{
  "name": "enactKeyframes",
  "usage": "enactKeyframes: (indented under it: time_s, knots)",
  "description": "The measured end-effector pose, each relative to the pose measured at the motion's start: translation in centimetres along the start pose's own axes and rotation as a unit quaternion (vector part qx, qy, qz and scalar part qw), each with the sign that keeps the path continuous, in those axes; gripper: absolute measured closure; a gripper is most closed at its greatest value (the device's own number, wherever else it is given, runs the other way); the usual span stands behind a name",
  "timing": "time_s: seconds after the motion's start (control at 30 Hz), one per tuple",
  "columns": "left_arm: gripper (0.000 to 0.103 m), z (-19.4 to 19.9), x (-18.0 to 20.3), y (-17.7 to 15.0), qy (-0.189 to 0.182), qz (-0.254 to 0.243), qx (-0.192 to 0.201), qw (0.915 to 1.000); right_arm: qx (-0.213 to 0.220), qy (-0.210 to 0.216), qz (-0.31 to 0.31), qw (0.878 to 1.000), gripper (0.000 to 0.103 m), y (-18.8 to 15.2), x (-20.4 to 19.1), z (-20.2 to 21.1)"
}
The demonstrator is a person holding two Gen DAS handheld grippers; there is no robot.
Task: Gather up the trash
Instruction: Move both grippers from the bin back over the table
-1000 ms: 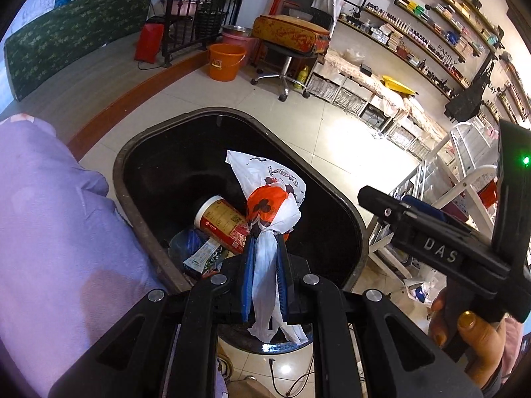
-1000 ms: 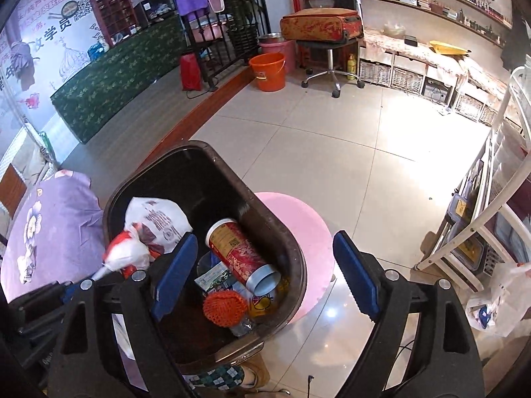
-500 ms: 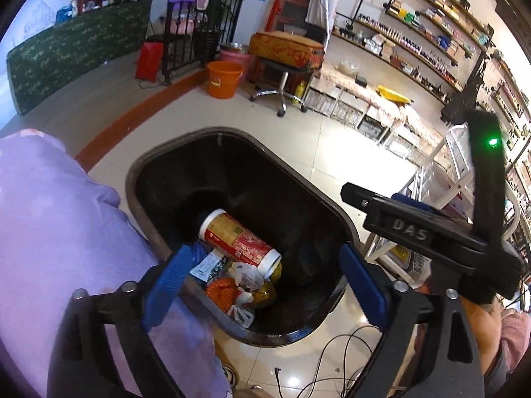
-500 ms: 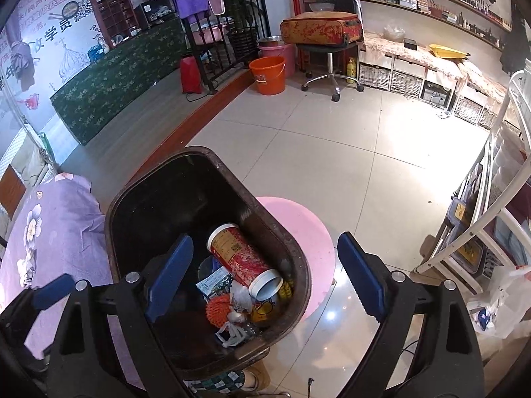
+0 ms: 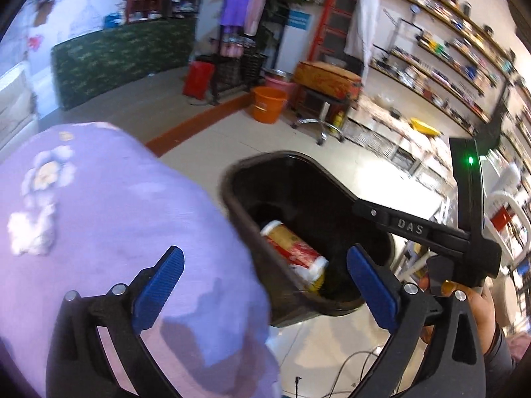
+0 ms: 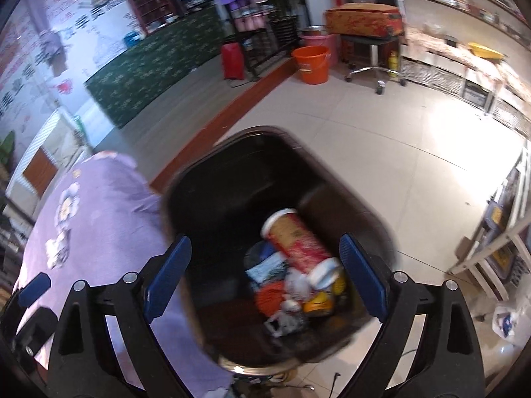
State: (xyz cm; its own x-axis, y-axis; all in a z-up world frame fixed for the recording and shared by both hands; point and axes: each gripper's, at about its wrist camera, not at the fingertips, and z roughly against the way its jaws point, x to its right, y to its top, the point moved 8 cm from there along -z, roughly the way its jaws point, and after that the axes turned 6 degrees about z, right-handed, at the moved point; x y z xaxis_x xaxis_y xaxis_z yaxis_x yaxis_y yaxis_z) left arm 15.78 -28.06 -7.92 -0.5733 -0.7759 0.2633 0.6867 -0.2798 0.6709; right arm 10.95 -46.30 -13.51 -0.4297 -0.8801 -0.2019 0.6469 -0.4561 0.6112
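Pale tiled floor [image 6: 381,139], stocked wall shelves [image 5: 441,53], green-draped counter [image 6: 159,56], orange bucket [image 6: 312,64]

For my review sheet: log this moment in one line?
left gripper: opening, empty | right gripper: open, empty | bin: holds can, wrappers | phase: after drop

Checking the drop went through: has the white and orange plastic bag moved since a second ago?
Yes. It left the left gripper, whose fingers are opening with nothing between them, and now lies down inside the black trash bin, beside the red canister.
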Motion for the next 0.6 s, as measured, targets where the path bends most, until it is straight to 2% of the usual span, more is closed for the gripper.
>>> enactKeyframes:
  time_s: [0.17, 0.33, 0.6]
  knots:
    - [0.006, 2.3, -4.5, 0.1, 0.041, 0.042, 0.020, 0.9981, -0.011, 0.033, 0.044, 0.998, 0.013, -0.4, -5.4, -0.9]
    - [0.006, 4.4, -9.5, -0.8, 0.081, 0.089, 0.032, 0.9923, -0.020, 0.065, 0.095, 0.993, 0.013, -1.0, -11.0, -1.7]
    - [0.006, 7.5, -18.0, -3.4, 0.146, 0.168, 0.034, 0.9744, -0.036, 0.116, 0.169, 0.978, 0.013, -1.8, -19.5, -2.5]
